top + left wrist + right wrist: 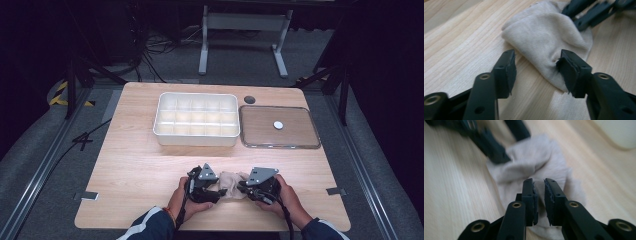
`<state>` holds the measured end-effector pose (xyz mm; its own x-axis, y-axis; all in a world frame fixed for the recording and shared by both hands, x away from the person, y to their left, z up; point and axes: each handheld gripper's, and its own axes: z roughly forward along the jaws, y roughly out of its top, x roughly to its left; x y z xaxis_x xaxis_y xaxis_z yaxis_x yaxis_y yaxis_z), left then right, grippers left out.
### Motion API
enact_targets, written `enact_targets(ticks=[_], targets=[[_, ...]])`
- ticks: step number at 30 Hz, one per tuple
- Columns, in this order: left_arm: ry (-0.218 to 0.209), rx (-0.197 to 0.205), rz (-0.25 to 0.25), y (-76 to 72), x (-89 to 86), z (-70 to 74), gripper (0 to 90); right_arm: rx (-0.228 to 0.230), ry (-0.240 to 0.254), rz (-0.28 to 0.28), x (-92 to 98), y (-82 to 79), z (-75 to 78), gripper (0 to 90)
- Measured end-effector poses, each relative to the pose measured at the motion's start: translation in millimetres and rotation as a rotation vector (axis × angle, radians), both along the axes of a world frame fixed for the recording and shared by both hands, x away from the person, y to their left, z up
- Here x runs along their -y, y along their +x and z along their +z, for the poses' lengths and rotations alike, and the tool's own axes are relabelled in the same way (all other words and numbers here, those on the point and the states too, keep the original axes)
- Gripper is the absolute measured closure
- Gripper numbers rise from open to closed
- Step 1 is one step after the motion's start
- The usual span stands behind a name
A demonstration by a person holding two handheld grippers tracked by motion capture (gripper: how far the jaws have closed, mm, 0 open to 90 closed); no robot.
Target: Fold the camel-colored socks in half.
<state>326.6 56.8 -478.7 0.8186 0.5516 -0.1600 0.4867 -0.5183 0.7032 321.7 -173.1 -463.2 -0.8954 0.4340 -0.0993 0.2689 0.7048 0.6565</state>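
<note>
High view: a small beige cloth (pixel 231 182) lies crumpled on the table (pixel 130 165) near the person's edge, between the left claw (pixel 216 192) and the right claw (pixel 244 187), each held in a hand. Farther back sit a white tray (pixel 196 134) with many compartments and, just to its right, a clear lid (pixel 280 145) lying flat with a round white spot on it.

Left gripper view: the left claw (pixel 537 67) stands apart, one pad on bare wood beside the cloth (pixel 544 37), the other touching the cloth's edge; nothing is pinched. Right gripper view, somewhat blurred: the right claw (pixel 539 192) is nearly together, low over the cloth (pixel 534 167). A narrow slot remains between the pads, and I cannot tell whether a fold is caught there.

The work in hand looks like folding or gathering the cloth. To do it well, the right claw should have a firm bite on a single edge before any lift, not a loose bunch. The left claw would do best to slide further over the near edge so both pads straddle fabric, then close. Keeping both low and pulling gently apart should flatten the creases without dragging the cloth across the wood.

No brand, label or writing is legible anywhere.
</note>
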Motion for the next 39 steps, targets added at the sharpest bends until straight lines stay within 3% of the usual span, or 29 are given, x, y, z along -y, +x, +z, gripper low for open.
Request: enact_targets(ticks=[2, 4, 9, 12, 13, 16, 18, 20, 23, 28, 32, 34, 35, 36, 39], targets=[[-0.014, -0.004, 0.019, -0.6, 1.9, -0.7, 44.1, -0.025, 0.026, 0.002, 0.1, 2.1, -1.8, 85.1], [0.001, 0.002, 0.017, 0.1, 2.8, -0.2, 42.8, -0.039, 0.053, -0.005, 0.5, 4.0, -4.3, 87.4], [-0.014, -0.015, 0.026, 1.3, 5.0, -0.1, 43.9, -0.030, 0.055, -0.008, -3.9, 2.2, -5.2, 88.6], [-0.017, -0.024, 0.019, 1.1, 5.4, 0.1, 51.2, -0.025, 0.053, -0.003, -5.1, 2.2, -5.2, 88.7], [-0.030, -0.033, 0.006, 1.8, 5.9, -0.3, 59.5, -0.030, 0.060, -0.007, -4.9, 2.1, -5.5, 88.6], [-0.060, -0.062, -0.013, 4.9, 3.7, -1.4, 71.8, -0.020, 0.051, -0.008, -5.6, 1.1, -4.9, 87.0], [-0.067, -0.067, -0.015, 5.5, 2.7, -1.2, 74.1, -0.016, 0.049, -0.010, -6.0, 0.6, -4.6, 86.0], [-0.063, -0.064, -0.019, 6.0, 2.5, 0.1, 77.4, 0.012, 0.035, -0.005, -6.5, -1.0, -2.7, 83.1], [-0.063, -0.061, -0.020, 7.1, 2.0, 0.4, 78.3, 0.050, 0.078, -0.009, -5.0, -0.7, 5.6, 85.7], [-0.065, -0.048, -0.025, 8.2, 1.5, 3.6, 79.0, 0.034, 0.013, 0.014, -11.4, 1.1, -1.6, 87.8], [-0.080, -0.036, -0.021, 8.8, 0.2, 10.7, 80.0, 0.012, 0.022, 0.006, -13.3, 3.7, -2.4, 87.9], [-0.059, -0.023, -0.020, 8.4, 0.2, 13.4, 80.5, 0.015, 0.022, 0.006, -11.6, 3.7, 1.3, 79.3], [-0.051, -0.017, -0.018, 8.9, -0.1, 13.4, 80.8, 0.026, 0.072, -0.022, -5.2, 3.3, 10.1, 78.7], [-0.051, -0.017, -0.018, 8.9, -0.1, 13.4, 80.8, 0.026, 0.072, -0.022, -5.2, 3.3, 10.1, 78.7], [-0.032, -0.018, -0.018, 8.8, 1.1, 13.4, 80.8, 0.051, 0.163, -0.047, 1.5, 1.0, 25.3, 78.1]])
